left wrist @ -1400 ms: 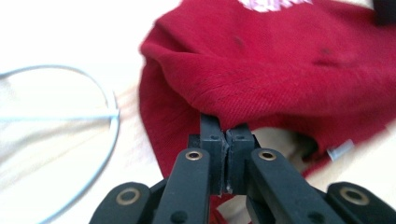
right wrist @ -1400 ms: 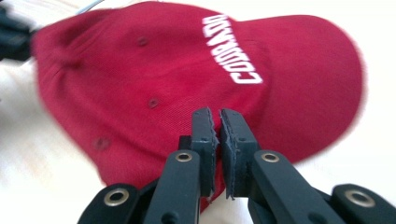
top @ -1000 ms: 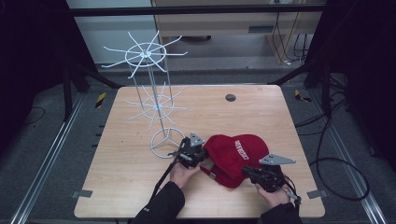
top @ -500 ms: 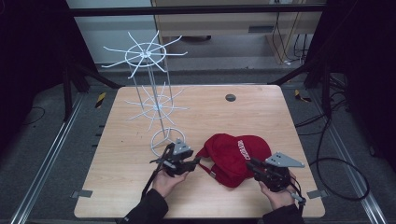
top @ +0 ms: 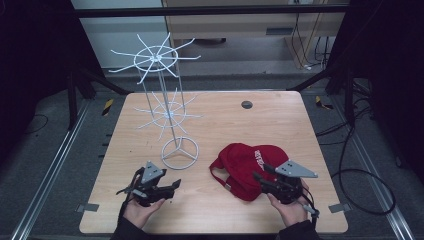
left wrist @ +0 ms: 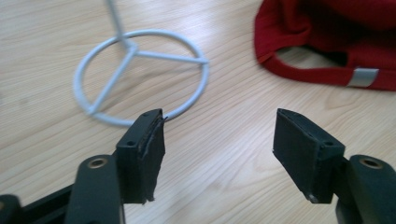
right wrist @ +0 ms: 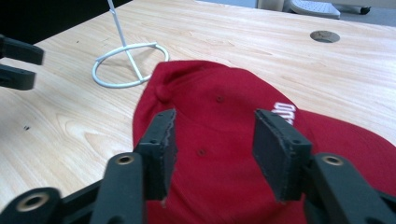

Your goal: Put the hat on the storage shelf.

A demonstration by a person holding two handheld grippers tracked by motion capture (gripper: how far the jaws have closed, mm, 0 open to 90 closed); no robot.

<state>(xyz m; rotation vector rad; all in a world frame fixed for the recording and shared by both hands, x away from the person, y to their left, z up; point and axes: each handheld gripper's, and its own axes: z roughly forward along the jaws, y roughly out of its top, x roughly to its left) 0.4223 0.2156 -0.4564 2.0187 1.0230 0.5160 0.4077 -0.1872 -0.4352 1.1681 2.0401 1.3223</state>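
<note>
Both grippers have just been opening, the left gripper point(top: 167, 189) empty beside the cap point(top: 250, 162), the right gripper point(top: 261, 179) seemingly clear above it; next comes a fresh grasp toward the stand point(top: 179, 153).

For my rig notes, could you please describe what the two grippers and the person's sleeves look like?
Both the left gripper and the right gripper are black, with two flat rectangular pads each. Each carries a grey three-cornered plate on top; a dark cable trails from the right one. The sleeves are dark.

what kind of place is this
Probably a lab or recording workspace, not a shop: a bare wooden table inside dark metal framing, loose cables on the floor, and just a red cap and wire rack for props.
</note>
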